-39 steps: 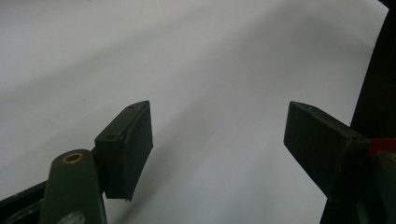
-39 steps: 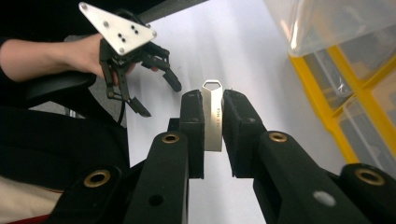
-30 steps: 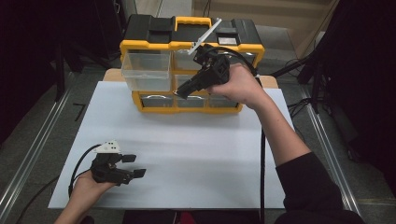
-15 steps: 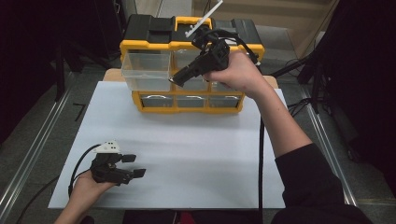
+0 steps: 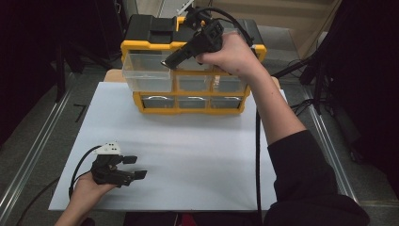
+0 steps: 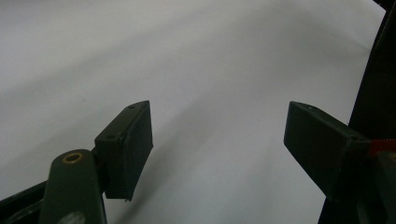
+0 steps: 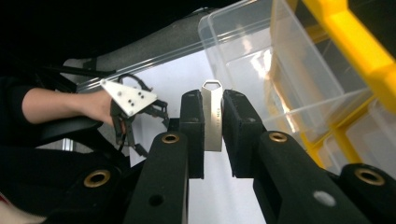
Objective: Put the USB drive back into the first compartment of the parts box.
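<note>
One item in play. White table sheet (image 5: 188, 155) bare. Yellow drawer organizer (image 5: 188, 101) at the far edge, its clear drawer (image 5: 146, 70) pulled out. Right gripper (image 7: 212, 116) clamps a metal USB stick (image 7: 212, 116) beside that drawer: picked up, drop likely still ahead. Left gripper (image 5: 134, 167) rests low, jaws apart, empty.

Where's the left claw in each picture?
High view: left claw, bottom left, open, by the white sheet's near edge.
Left gripper view: its two black jaws rise from the bottom, apart, over the sheet.
Right gripper view: small, left of middle, beyond the near jaws.
Shared landmark: the white sheet.
</note>
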Demonstrator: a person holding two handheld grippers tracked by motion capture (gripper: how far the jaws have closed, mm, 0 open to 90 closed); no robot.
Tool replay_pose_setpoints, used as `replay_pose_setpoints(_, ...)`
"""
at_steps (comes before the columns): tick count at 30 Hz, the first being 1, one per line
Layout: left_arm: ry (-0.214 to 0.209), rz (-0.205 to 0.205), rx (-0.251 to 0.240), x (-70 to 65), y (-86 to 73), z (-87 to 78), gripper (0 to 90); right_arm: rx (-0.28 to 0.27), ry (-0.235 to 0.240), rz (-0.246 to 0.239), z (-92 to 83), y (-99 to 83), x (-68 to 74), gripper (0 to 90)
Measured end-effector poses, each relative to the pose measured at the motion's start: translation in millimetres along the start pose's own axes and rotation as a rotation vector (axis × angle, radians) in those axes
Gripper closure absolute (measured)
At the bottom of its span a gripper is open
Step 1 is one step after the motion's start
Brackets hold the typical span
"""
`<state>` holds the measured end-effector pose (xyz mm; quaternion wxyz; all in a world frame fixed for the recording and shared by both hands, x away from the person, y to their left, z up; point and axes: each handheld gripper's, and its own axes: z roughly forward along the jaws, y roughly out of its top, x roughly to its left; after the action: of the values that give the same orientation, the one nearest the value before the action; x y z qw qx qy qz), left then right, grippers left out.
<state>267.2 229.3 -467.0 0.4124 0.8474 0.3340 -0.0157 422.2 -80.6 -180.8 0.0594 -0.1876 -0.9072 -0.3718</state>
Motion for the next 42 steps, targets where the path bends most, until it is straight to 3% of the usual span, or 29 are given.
replay_pose_setpoints(12, -0.007, 0.004, -0.002, -0.2, 0.4, -0.3, 24.7, 0.009, -0.038, 0.022, 19.9, 23.4, -13.5, 76.4)
replay_pose_setpoints(32, -0.012, 0.004, -0.006, -0.5, 0.2, -0.6, 24.7, 0.019, -0.078, 0.058, 53.6, 38.9, -28.9, 75.7)
replay_pose_setpoints(34, -0.012, 0.005, -0.007, -0.3, 0.1, -0.7, 24.7, 0.021, -0.089, 0.061, 55.6, 39.0, -28.9, 74.0)
replay_pose_setpoints(36, -0.012, 0.005, -0.004, 0.0, 0.1, -1.2, 24.7, 0.014, -0.118, 0.082, 59.5, 38.4, -28.2, 58.8)
replay_pose_setpoints(39, -0.011, 0.004, -0.006, 0.2, 0.0, -0.8, 24.7, -0.003, -0.139, 0.077, 58.3, 32.8, -26.3, 49.3)
replay_pose_setpoints(42, -0.011, 0.005, -0.002, -0.4, 0.2, -0.3, 24.7, -0.010, -0.155, 0.089, 51.3, 27.5, -24.7, 46.1)
